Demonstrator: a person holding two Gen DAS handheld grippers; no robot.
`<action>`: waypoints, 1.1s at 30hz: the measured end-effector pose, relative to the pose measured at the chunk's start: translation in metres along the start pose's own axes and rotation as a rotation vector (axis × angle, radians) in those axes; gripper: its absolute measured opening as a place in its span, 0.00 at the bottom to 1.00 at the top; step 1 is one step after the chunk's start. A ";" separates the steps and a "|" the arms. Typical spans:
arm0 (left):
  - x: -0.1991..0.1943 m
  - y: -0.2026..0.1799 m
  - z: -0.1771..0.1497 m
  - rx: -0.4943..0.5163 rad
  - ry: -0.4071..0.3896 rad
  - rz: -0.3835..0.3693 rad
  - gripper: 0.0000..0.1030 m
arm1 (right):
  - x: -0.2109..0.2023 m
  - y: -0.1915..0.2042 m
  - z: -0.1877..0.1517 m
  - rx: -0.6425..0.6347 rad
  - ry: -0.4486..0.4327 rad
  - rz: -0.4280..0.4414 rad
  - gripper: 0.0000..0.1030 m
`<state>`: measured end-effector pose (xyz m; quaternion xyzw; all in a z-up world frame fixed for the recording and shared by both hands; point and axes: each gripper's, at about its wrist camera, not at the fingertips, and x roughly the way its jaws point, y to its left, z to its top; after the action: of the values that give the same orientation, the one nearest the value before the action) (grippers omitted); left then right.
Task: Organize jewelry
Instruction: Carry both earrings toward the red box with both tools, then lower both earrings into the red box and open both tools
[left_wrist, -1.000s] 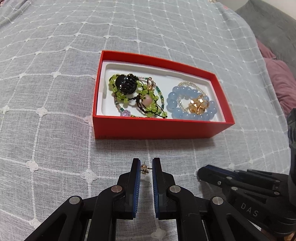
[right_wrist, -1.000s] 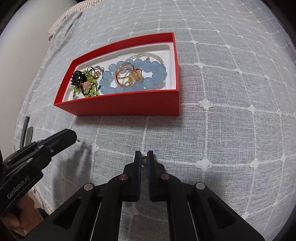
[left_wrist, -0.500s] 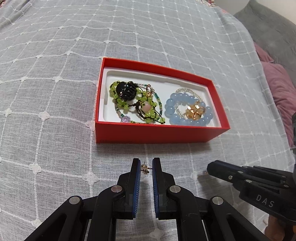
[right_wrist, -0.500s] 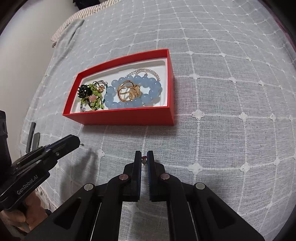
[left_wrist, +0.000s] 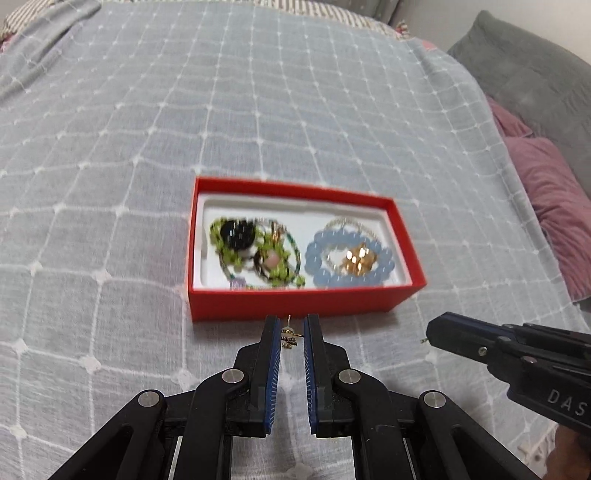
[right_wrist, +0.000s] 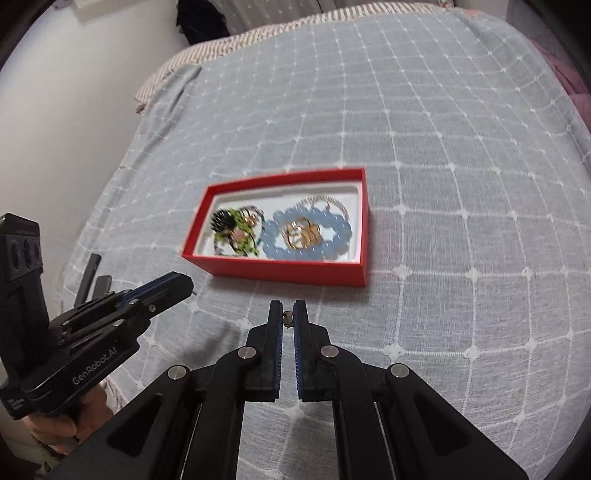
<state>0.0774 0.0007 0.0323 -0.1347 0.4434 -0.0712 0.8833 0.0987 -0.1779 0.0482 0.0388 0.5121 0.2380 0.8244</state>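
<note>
An open red box (left_wrist: 291, 301) (right_wrist: 288, 272) with a white liner lies on the bed. It holds a green bead bracelet with a black piece (left_wrist: 236, 236) (right_wrist: 232, 225), a blue bead bracelet (left_wrist: 347, 258) (right_wrist: 306, 236) and a gold ornament (left_wrist: 358, 258) (right_wrist: 301, 230). My left gripper (left_wrist: 291, 334) is shut on a small gold earring (left_wrist: 289, 336), held above the cloth in front of the box. My right gripper (right_wrist: 287, 317) is shut on a small earring (right_wrist: 287, 318) with a pinkish stone, also in front of the box. Each gripper shows in the other's view (left_wrist: 432, 334) (right_wrist: 184, 284).
A grey bedcover with a white grid pattern (left_wrist: 258, 110) (right_wrist: 443, 184) covers the bed. Pink cloth (left_wrist: 546, 192) and a grey cushion (left_wrist: 524, 66) lie at the right. Two dark sticks (right_wrist: 90, 280) lie at the bed's left edge, beside a wall (right_wrist: 55, 129).
Both grippers have pulled back and risen from the box, which now looks smaller and farther. Each still grips its earring. The frames are motion-blurred.
</note>
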 end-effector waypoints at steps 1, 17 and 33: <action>-0.002 0.000 0.002 0.004 -0.013 0.007 0.07 | -0.002 0.001 0.001 -0.002 -0.010 0.006 0.05; -0.009 -0.007 0.043 0.053 -0.130 0.060 0.07 | 0.001 0.007 0.040 -0.021 -0.121 0.042 0.05; 0.036 0.000 0.066 0.006 -0.069 0.021 0.07 | 0.033 -0.010 0.072 0.002 -0.109 0.064 0.05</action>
<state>0.1516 0.0035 0.0422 -0.1300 0.4140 -0.0585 0.8990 0.1762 -0.1597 0.0521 0.0689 0.4653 0.2614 0.8428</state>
